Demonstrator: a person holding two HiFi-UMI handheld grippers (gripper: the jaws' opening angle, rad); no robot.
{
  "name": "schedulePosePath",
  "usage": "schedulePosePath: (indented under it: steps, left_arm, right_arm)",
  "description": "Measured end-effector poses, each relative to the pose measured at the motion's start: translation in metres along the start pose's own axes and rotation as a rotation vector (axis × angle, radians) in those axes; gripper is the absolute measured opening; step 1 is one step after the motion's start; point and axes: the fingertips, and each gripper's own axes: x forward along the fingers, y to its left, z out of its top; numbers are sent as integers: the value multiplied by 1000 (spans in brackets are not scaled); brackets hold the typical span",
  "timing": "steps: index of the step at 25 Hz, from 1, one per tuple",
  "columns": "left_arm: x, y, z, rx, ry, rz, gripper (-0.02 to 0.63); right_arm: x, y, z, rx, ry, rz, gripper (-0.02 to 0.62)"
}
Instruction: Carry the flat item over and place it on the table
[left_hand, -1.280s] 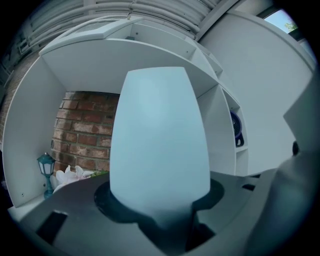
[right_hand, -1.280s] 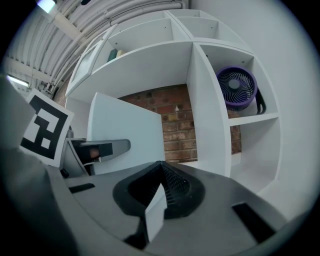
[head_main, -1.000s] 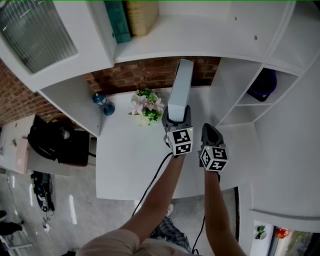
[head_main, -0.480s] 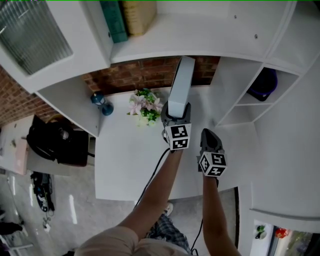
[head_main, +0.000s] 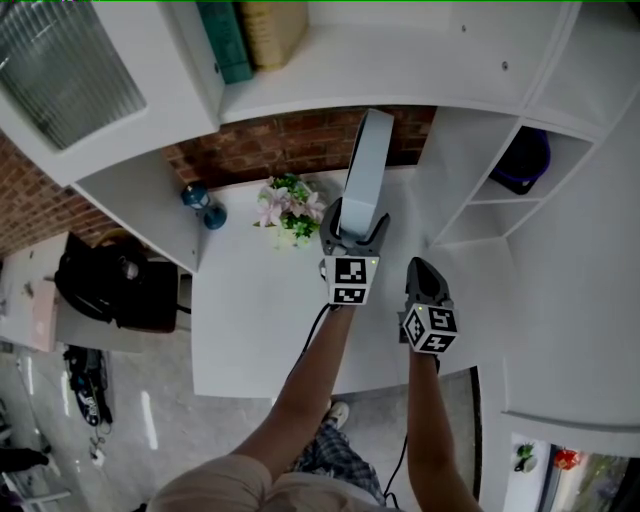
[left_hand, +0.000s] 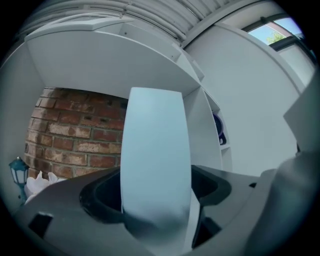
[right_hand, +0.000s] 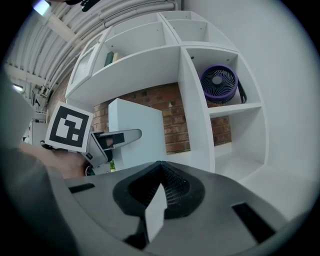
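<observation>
The flat item is a tall white board (head_main: 365, 165) standing on end on the white table (head_main: 250, 320), its top towards the brick wall. My left gripper (head_main: 355, 218) is at the board's lower end with its jaws opening. The board (left_hand: 155, 155) still stands between them, with dark gaps showing on both sides of it. My right gripper (head_main: 420, 270) hovers just right of the left one, shut, with nothing in it. In the right gripper view the board (right_hand: 137, 132) rises behind the left gripper, and the right gripper (right_hand: 160, 167) has its jaws meeting at the tip.
A pot of pink flowers (head_main: 290, 210) and a small blue lantern (head_main: 203, 205) stand at the table's back left. A purple fan (right_hand: 219, 82) sits in a shelf cubby to the right. Books (head_main: 250, 35) stand on the shelf above. A black bag (head_main: 115, 285) lies on a low stand to the left.
The left gripper's jaws have spread apart around the board, which stays upright in place. The right gripper has shifted only slightly.
</observation>
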Motion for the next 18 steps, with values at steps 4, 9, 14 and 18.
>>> schedulePosePath:
  steps: [4,9,14,18]
  left_arm:
    - [-9,8,0,-11,12,22,387]
    - [-21,16,6,-27,5,43,388]
    - [-31,14,11,-16,0,34,388]
    - [-47,12,19,-7,-14,27,389]
  right_arm:
    - [-6,2,2,5,-4,-5,15]
    - [-11,6,6,4,-11,-4,15]
    - [-20,9,10,4,-23,-5,15]
    - [-30,11,14,3,-31,-9,15]
